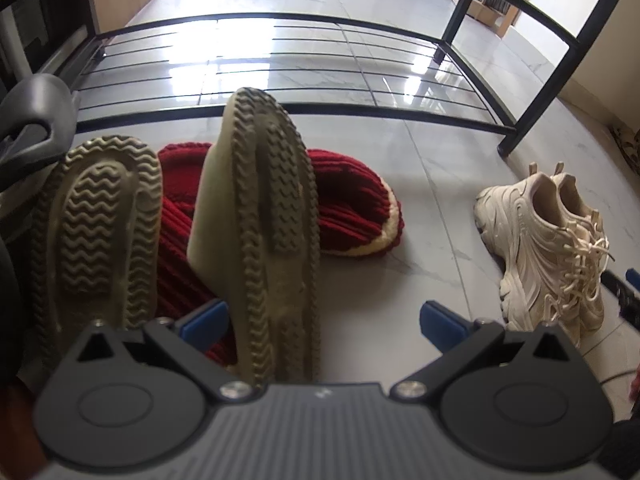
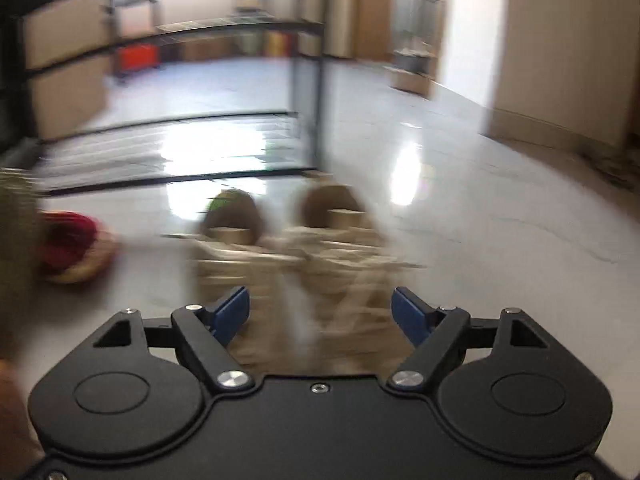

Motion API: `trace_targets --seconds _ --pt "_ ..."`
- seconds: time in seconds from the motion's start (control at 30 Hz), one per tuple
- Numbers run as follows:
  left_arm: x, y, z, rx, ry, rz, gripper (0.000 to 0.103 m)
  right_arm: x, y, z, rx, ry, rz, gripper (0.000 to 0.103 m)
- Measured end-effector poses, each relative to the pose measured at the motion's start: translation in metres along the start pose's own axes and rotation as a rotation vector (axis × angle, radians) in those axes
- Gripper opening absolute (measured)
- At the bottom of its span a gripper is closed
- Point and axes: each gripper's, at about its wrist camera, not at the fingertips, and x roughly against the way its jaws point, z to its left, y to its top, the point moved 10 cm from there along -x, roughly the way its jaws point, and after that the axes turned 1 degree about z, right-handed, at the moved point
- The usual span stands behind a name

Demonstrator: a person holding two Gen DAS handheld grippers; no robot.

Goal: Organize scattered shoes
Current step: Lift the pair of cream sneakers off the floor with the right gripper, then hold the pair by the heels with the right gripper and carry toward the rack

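In the left wrist view a pair of red knitted slippers (image 1: 352, 208) with cream rims lies on the tiled floor, soles (image 1: 272, 224) turned up toward me. My left gripper (image 1: 324, 320) is open, its fingers either side of the nearer upturned sole. A pair of cream chunky sneakers (image 1: 548, 248) stands at the right. In the blurred right wrist view my right gripper (image 2: 320, 312) is open, just short of the cream sneakers (image 2: 304, 248). A red slipper (image 2: 72, 248) shows at the left.
A black metal shoe rack (image 1: 280, 108) with a low wire shelf stands behind the shoes; its right post (image 1: 548, 80) rises near the sneakers. It also shows in the right wrist view (image 2: 312, 100). A grey object (image 1: 36, 116) sits far left. Wooden cabinets stand beyond.
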Motion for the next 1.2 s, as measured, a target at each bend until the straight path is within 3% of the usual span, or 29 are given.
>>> trace_targets --seconds 0.17,0.27,0.4,0.57,0.83,1.0,1.2 --pt "-0.006 -0.002 0.001 0.0 0.009 0.013 0.102 -0.035 -0.011 -0.013 0.007 -0.005 0.102 0.078" --pt "-0.011 -0.005 0.003 0.003 0.017 0.03 0.102 -0.051 -0.016 -0.014 -0.014 0.008 0.134 0.091" --pt "-0.012 -0.004 0.004 0.005 0.022 0.033 0.102 -0.066 -0.028 -0.012 -0.065 0.032 0.192 0.085" --pt "-0.012 -0.004 0.004 0.006 0.017 0.034 0.102 -0.057 -0.036 -0.007 -0.022 0.032 0.19 0.077" --pt "-0.01 -0.004 0.002 0.006 0.009 0.033 0.102 -0.029 -0.057 0.007 0.043 0.077 0.202 0.076" --pt "-0.005 -0.003 0.001 0.009 0.0 0.021 0.102 -0.022 -0.047 0.008 0.0 0.064 0.21 0.076" --pt "0.0 0.001 -0.002 0.017 -0.024 0.01 0.102 0.015 0.007 0.019 -0.033 0.091 0.084 0.074"
